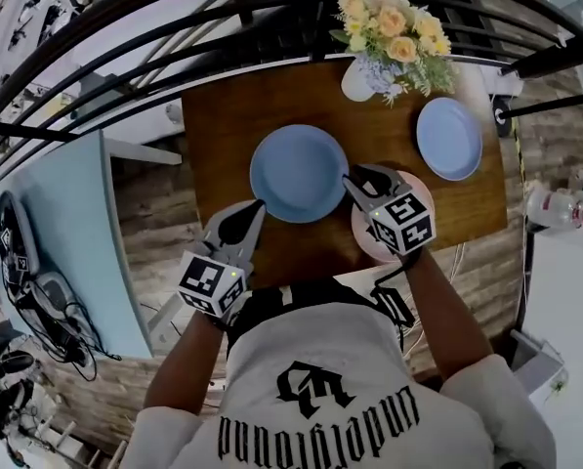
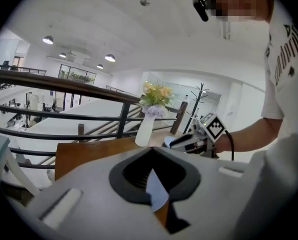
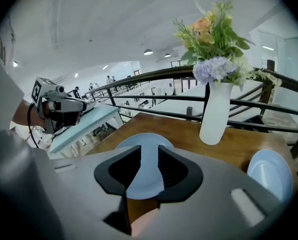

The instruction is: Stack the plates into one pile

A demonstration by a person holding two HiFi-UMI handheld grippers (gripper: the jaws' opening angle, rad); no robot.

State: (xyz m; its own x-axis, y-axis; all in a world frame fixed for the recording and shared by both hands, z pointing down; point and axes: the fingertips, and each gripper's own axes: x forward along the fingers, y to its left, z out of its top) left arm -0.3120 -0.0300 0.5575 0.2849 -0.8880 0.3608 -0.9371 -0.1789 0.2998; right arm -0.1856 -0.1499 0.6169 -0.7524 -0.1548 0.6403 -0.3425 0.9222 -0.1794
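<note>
Starting at the left: your left gripper (image 1: 257,206) has its jaws pinched together on nothing. The tips sit just off the lower-left rim of the big blue plate (image 1: 296,169), and whether they touch it I can't tell. That plate lies flat mid-counter, right between your two grippers. It's round, so there's no long axis to line up with; any bit of rim works.

Your right gripper (image 1: 348,178) is the one better set up. Its jaws are parted and empty, aimed down and leftward at the big plate's right rim, which shows straight through the gap in the right gripper view. I'd say that hand is nearest to a usable grab.

Directly under that gripper's body is the pink plate (image 1: 360,231), close to the near edge of the counter (image 1: 223,115), so watch you don't nudge it off. Further right and well apart is the small blue plate (image 1: 449,138), near the right edge.

The vase (image 1: 359,78) of flowers stands at the back, between the two blue plates. Lifting toward you looks safer than going up and back, with the railing just behind it.
</note>
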